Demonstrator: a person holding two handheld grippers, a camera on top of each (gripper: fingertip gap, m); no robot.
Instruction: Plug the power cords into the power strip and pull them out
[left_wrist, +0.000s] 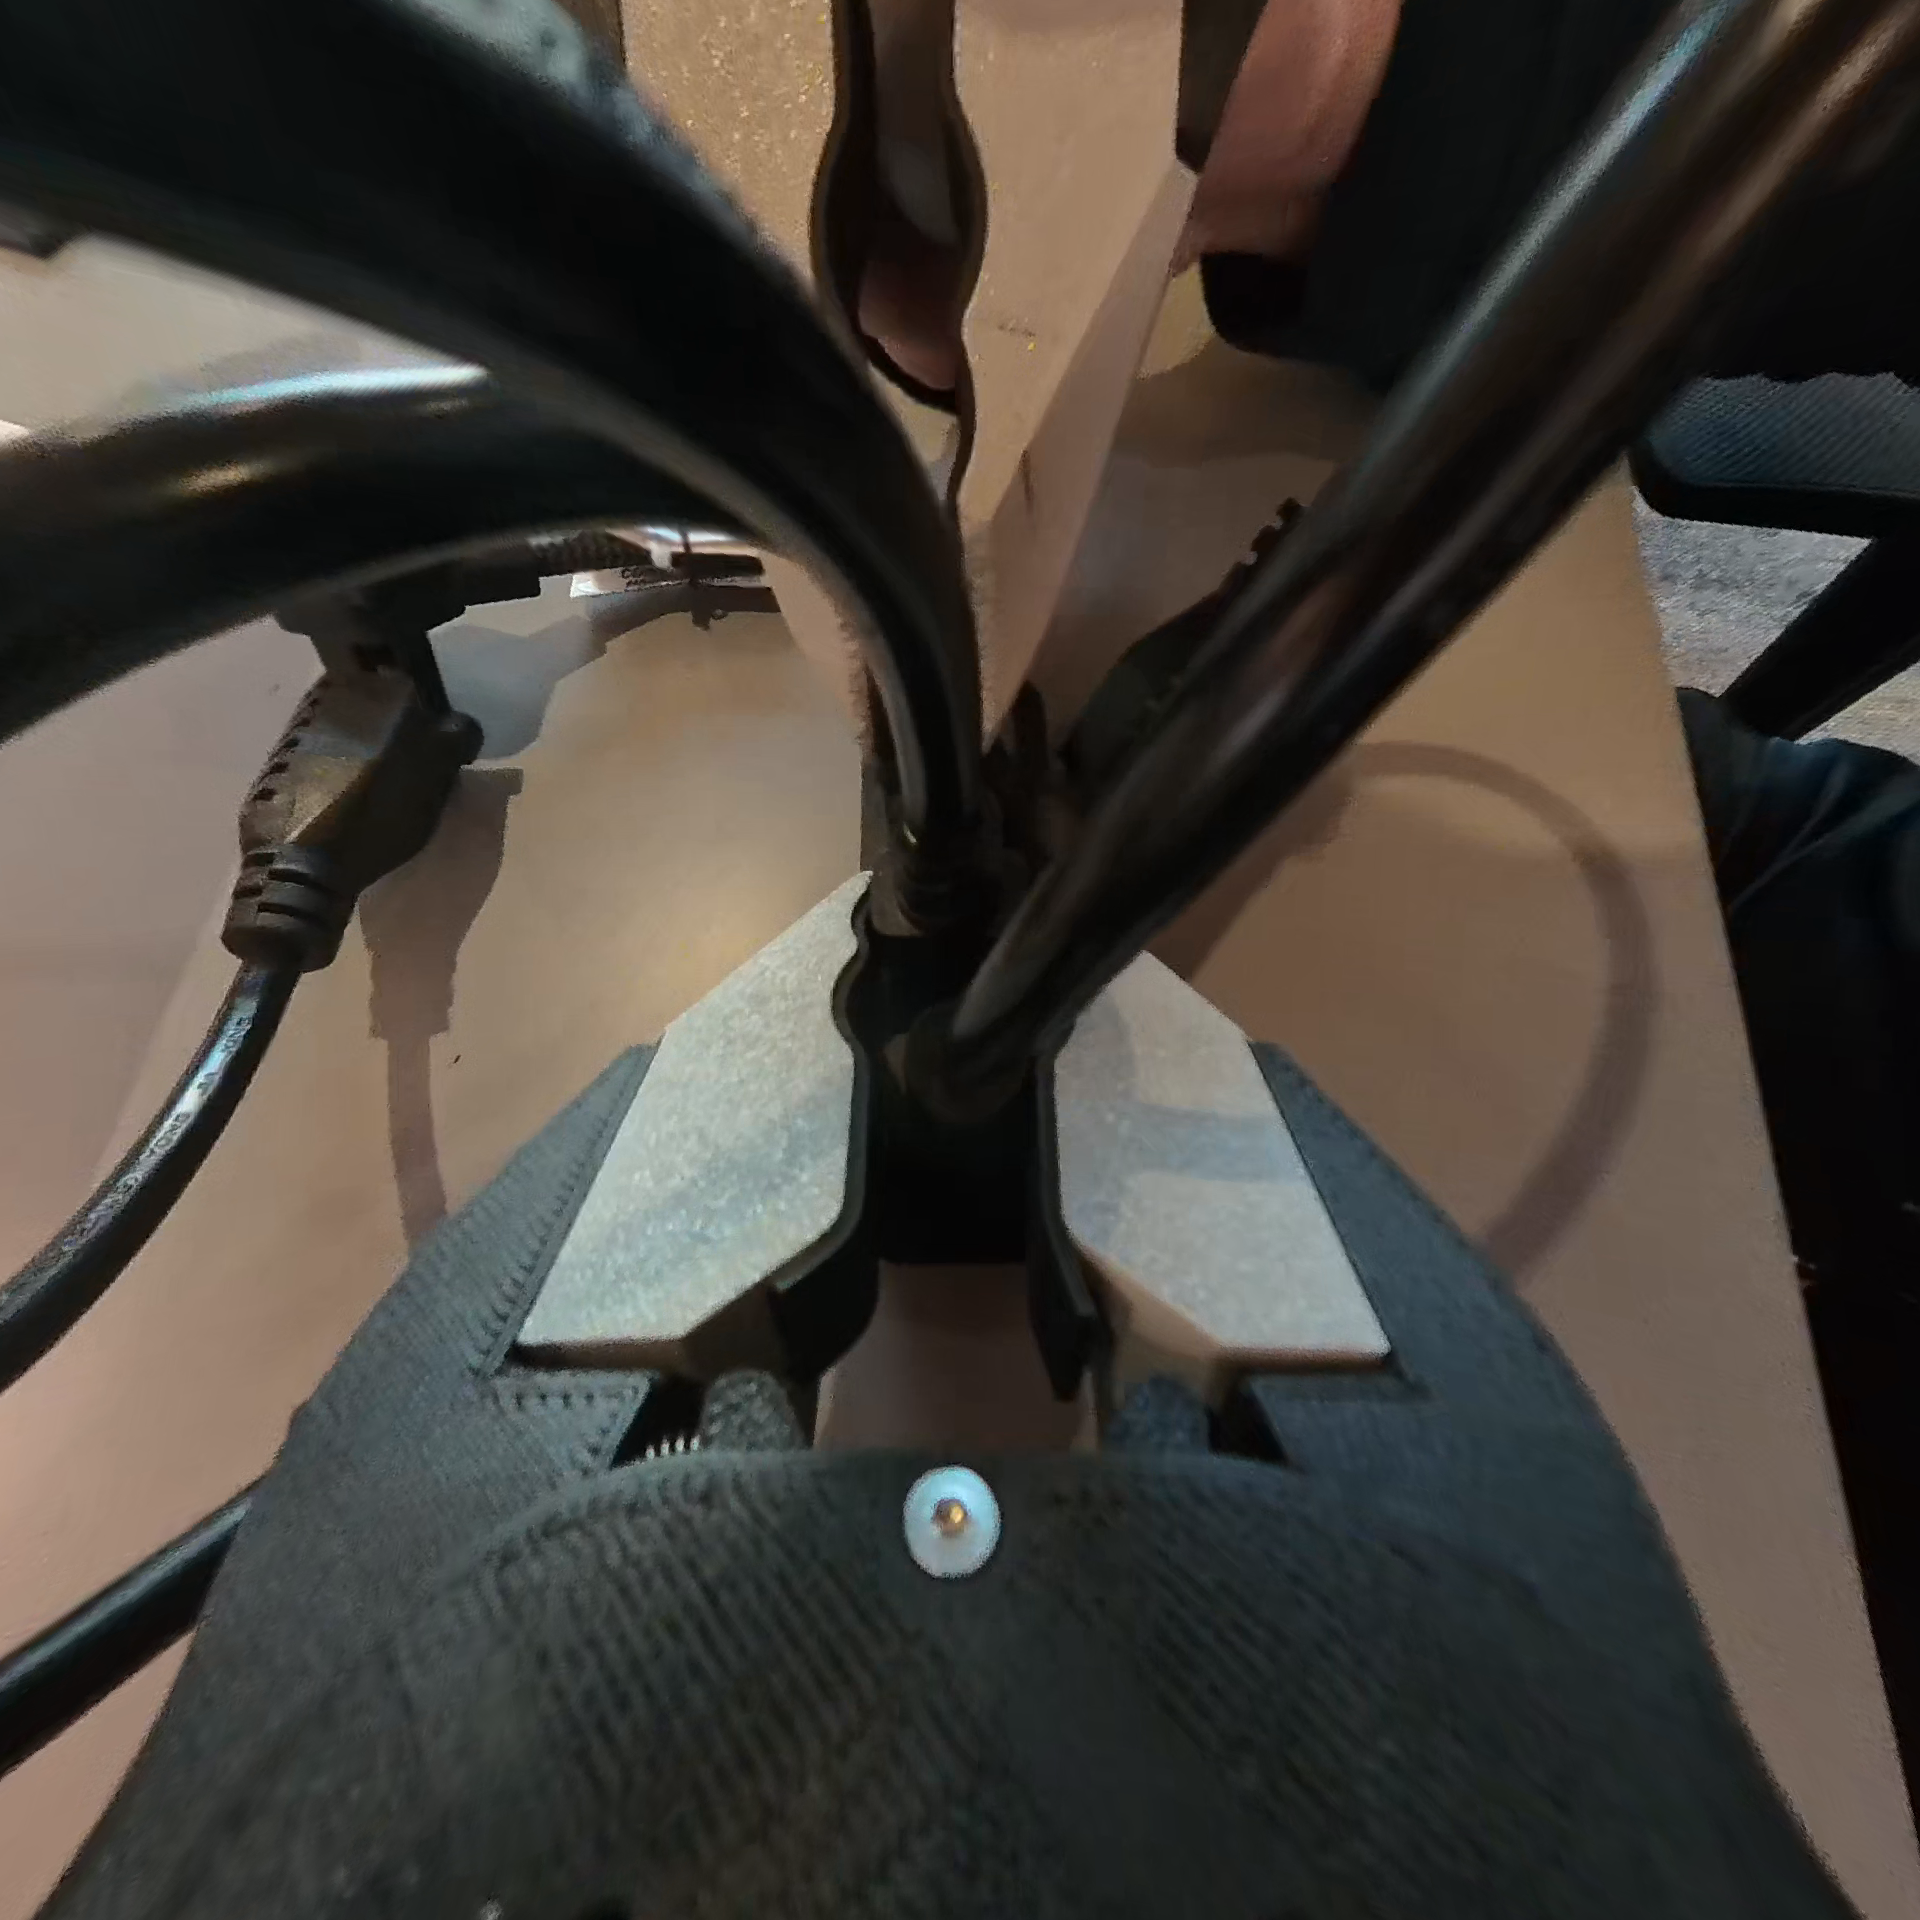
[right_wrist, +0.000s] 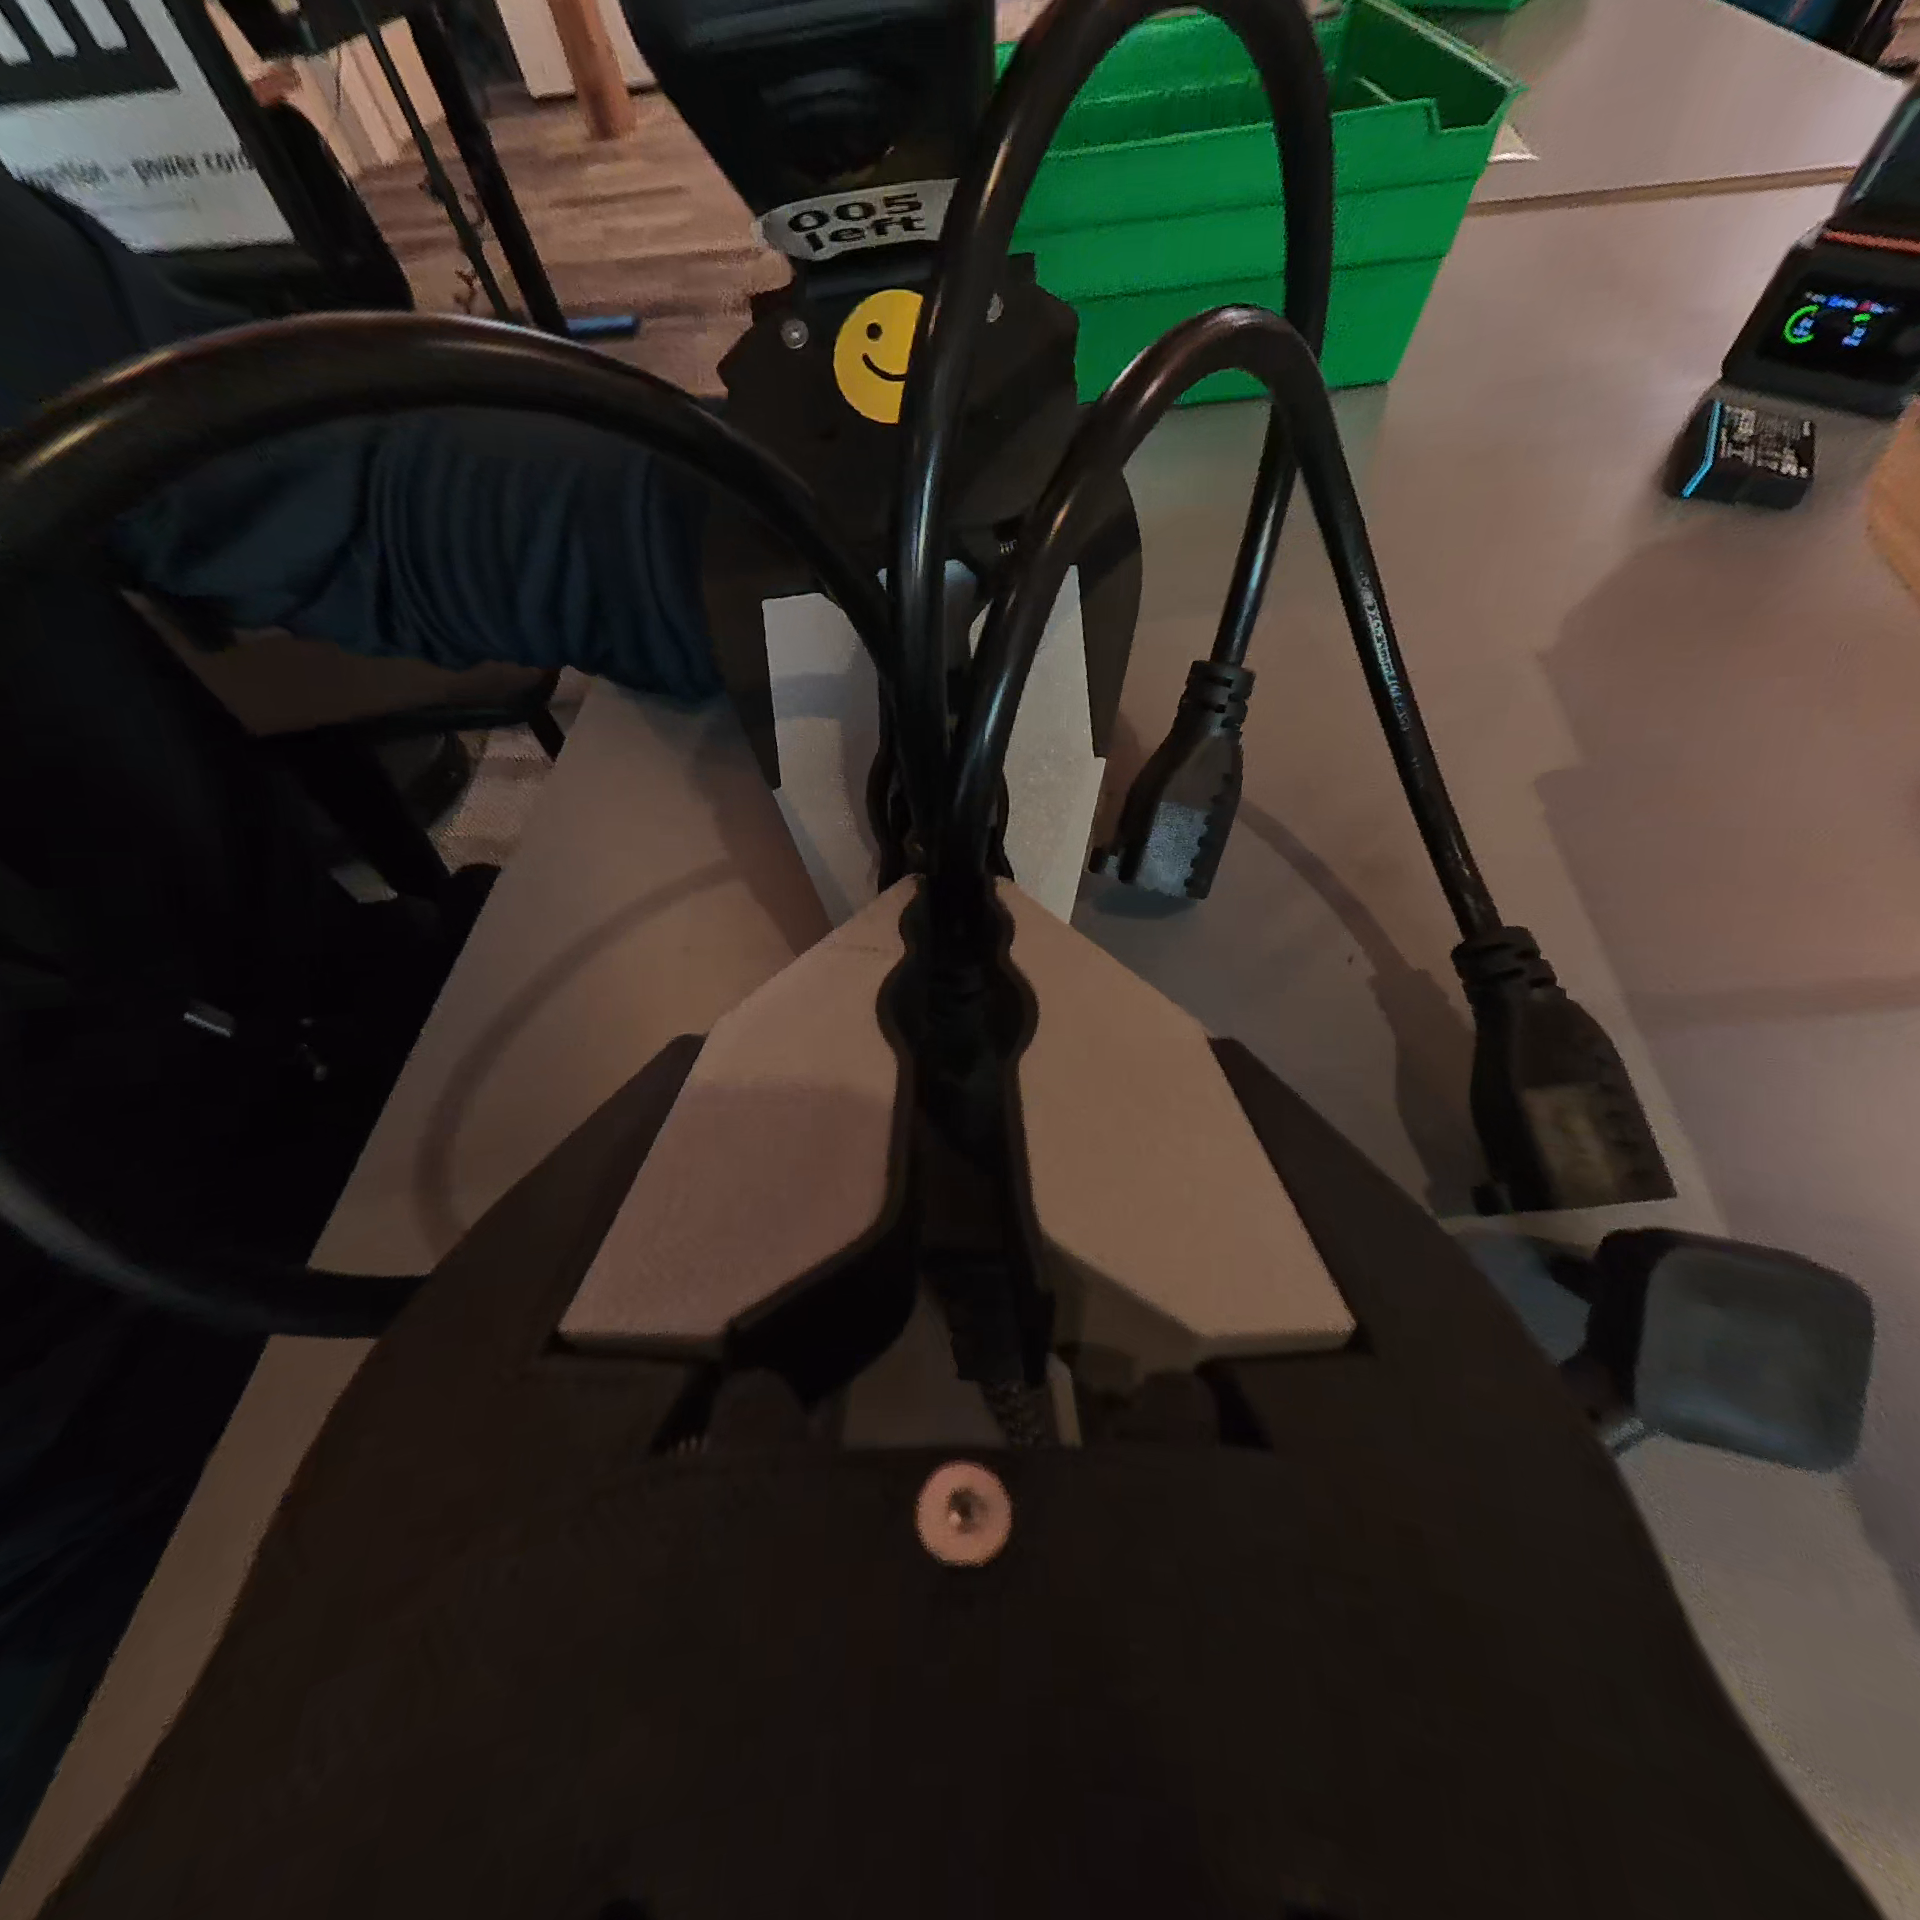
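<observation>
A pale table (right_wrist: 1558, 665) carries a green bin (right_wrist: 1247, 208), 2 cord connectors (right_wrist: 1184, 800) and a small black device (right_wrist: 1745, 452).

At the centre we see our right gripper (right_wrist: 956, 997), its pale grey fingers (right_wrist: 790, 1174) closed on a bundle of black power cords (right_wrist: 961, 1049). At twelve o'clock, facing it, our left gripper (right_wrist: 940, 821), black with a yellow smiley sticker (right_wrist: 878, 353), pinches the same bundle at its white fingertips. Thin black cables loop upward from the bundle. Two black moulded cord connectors (right_wrist: 1179, 821) hang toward three o'clock over the grey tabletop (right_wrist: 1662, 831). A dark square plug (right_wrist: 1735, 1351) lies at four o'clock. A green plastic bin (right_wrist: 1247, 197) sits at one o'clock, and a small dark device with a lit screen (right_wrist: 1834, 332) at two o'clock.
</observation>
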